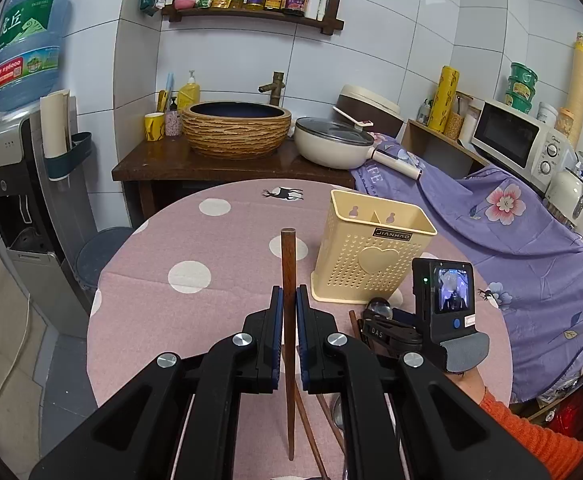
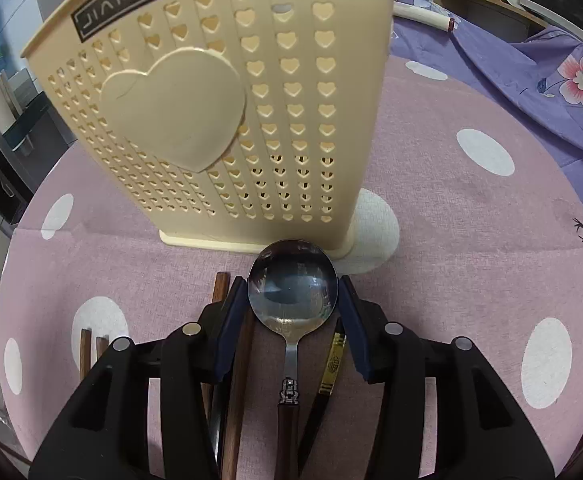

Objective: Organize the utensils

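1. Left gripper (image 1: 290,300) clenched on a brown chopstick (image 1: 288,320), raised above the tabletop (image 1: 219,248).
2. Right gripper (image 2: 293,300) released, straddling a spoon (image 2: 292,284) lying near the tabletop's middle.
3. Cream utensil holder (image 2: 219,120) just beyond the spoon; label reads "JIANHAO".

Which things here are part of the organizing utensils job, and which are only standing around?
Job things:
- wooden chopstick in the shut left gripper
- spoon between the right gripper's jaws
- cream utensil holder

Standing around:
- basin
- pan
- microwave
- water bottle
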